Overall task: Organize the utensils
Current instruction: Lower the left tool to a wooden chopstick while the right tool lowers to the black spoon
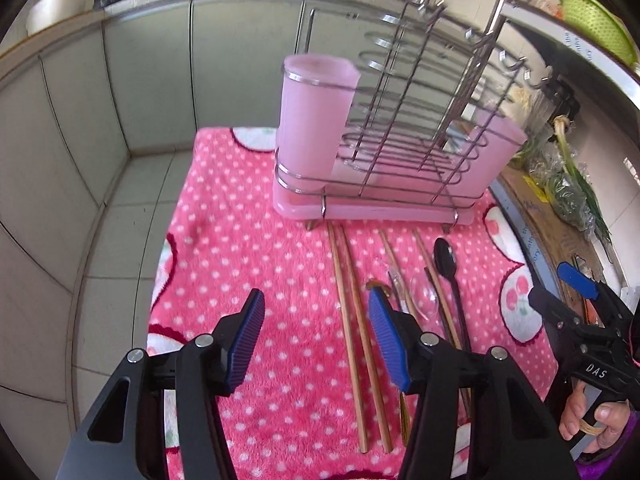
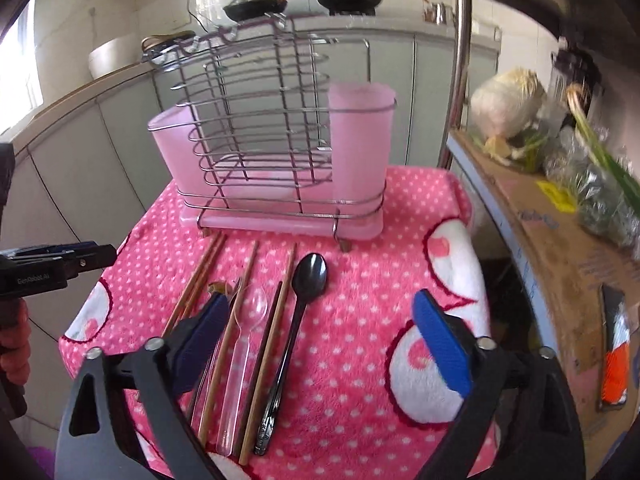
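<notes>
Setting: pink dotted cloth (image 2: pixel 360 280) over a small table, wire rack (image 2: pixel 276 152) at the far end, utensils laid in a row just near of it.
Rack: chrome wire on a pink tray, one pink cup (image 2: pixel 360 144) at the right end, a lower pink cup (image 2: pixel 180 152) at the left; both look empty from here.
Chopsticks: one pair (image 1: pixel 352 320) leftmost in the row, further single sticks (image 2: pixel 276 320) mixed among the spoons.
Spoons: black spoon (image 2: pixel 304 300) rightmost, clear spoon (image 2: pixel 248 332) just left of it, partly over a stick.
Axis: every piece long axis near-to-far; both spoon bowls at the far end toward the rack, handles near.
Handling, judged: all light and stiff; chopsticks thin and prone to roll or twist between pads; plastic spoons smooth, likely slippery, the clear one hard to make out against the cloth.
Grip point, judged: mid-shaft for sticks, mid-handle for spoons, pads across the long axis.
Left gripper (image 1: pixel 316 340): released, nothing between the pads, above the cloth left of the chopstick pair.
Right gripper (image 2: pixel 324 344): spread wide, empty, above the near ends of the spoons.
</notes>
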